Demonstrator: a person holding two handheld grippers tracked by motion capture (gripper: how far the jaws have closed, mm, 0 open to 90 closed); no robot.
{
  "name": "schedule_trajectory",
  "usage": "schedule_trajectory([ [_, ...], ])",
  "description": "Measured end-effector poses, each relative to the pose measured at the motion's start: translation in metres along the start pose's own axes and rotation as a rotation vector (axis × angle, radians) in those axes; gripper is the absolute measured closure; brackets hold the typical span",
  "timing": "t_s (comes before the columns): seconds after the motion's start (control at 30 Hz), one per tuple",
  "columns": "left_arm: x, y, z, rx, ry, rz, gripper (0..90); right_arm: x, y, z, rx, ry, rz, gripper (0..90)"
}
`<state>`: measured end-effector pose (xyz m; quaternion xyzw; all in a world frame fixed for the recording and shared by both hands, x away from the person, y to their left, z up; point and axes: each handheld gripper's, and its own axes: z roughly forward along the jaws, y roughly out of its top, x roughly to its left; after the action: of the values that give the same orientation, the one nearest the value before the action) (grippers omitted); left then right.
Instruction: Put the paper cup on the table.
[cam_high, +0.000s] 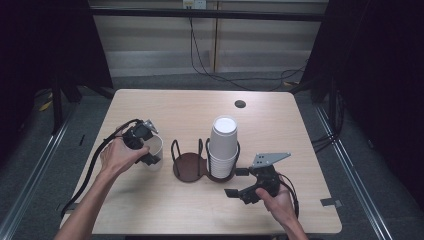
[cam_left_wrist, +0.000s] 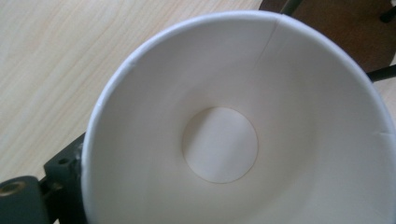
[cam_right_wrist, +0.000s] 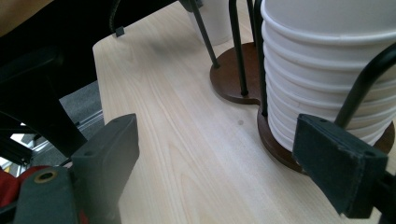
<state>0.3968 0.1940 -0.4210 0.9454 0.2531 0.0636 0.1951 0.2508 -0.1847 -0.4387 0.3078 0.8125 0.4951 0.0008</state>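
Fingers (cam_left_wrist: 60, 172) of left gripper (cam_high: 147, 145) clamped on paper cup (cam_high: 155, 146) rim.

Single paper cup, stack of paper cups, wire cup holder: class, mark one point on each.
Single paper cup (cam_left_wrist: 219, 144), left gripper view, inner bottom disc.
Stack of paper cups (cam_high: 223, 145), high view, side wall of the top cup.
Wire cup holder (cam_high: 187, 167), high view, bare brown base of its left ring.

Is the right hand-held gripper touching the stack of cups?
Apart. The high view shows bare table between the right hand-held gripper and the stack of cups; its jaws stand open.
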Motion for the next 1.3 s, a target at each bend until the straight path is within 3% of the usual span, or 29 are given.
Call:
schedule_trajectory([
  [0.03, -0.001, -0.002, 0.000, -0.012, 0.004, -0.012, 4.7, 0.000, 0.000, 0.000, 0.000, 0.001, -0.001, 14.8],
  [0.13, 0.000, -0.006, 0.004, 0.022, -0.011, 0.005, 6.7, 0.000, 0.000, 0.000, -0.004, 0.001, 0.000, 14.8],
  [0.23, 0.001, -0.012, 0.005, 0.002, -0.020, -0.005, 7.2, 0.000, 0.000, -0.001, -0.006, 0.000, 0.002, 14.8],
  [0.3, 0.000, -0.014, 0.005, 0.014, -0.008, -0.008, 7.2, -0.001, 0.000, -0.001, -0.003, -0.001, 0.003, 14.8],
  [0.53, -0.002, -0.026, -0.002, -0.024, -0.016, -0.019, 7.5, -0.001, 0.000, -0.002, -0.008, -0.002, 0.005, 14.8],
  [0.7, -0.005, -0.041, -0.005, -0.086, -0.036, -0.062, 12.4, -0.001, 0.000, -0.003, -0.013, -0.002, 0.007, 14.8],
  [0.77, -0.005, -0.046, -0.008, -0.089, -0.051, -0.068, 13.3, -0.001, -0.001, -0.003, -0.013, -0.003, 0.007, 14.8],
  [0.83, -0.007, -0.052, -0.010, -0.096, -0.032, -0.067, 15.6, -0.001, -0.001, -0.004, -0.014, -0.003, 0.010, 14.8],
  [0.9, -0.009, -0.058, -0.014, -0.129, -0.023, -0.088, 16.1, -0.002, -0.001, -0.004, -0.013, -0.004, 0.010, 14.8],
  [1.0, -0.015, -0.068, -0.020, -0.191, 0.031, -0.120, 17.6, -0.002, -0.001, -0.004, -0.016, -0.005, 0.014, 14.8],
  [1.07, -0.016, -0.075, -0.022, -0.219, -0.004, -0.138, 17.5, -0.002, -0.002, -0.004, -0.017, -0.008, 0.016, 14.8],
  [1.13, -0.019, -0.080, -0.024, -0.234, 0.001, -0.154, 17.1, -0.002, -0.002, -0.004, -0.016, -0.008, 0.016, 14.8],
  [1.3, -0.028, -0.093, -0.027, -0.303, -0.054, -0.190, 17.5, -0.003, -0.002, -0.005, -0.019, -0.010, 0.023, 14.8],
])
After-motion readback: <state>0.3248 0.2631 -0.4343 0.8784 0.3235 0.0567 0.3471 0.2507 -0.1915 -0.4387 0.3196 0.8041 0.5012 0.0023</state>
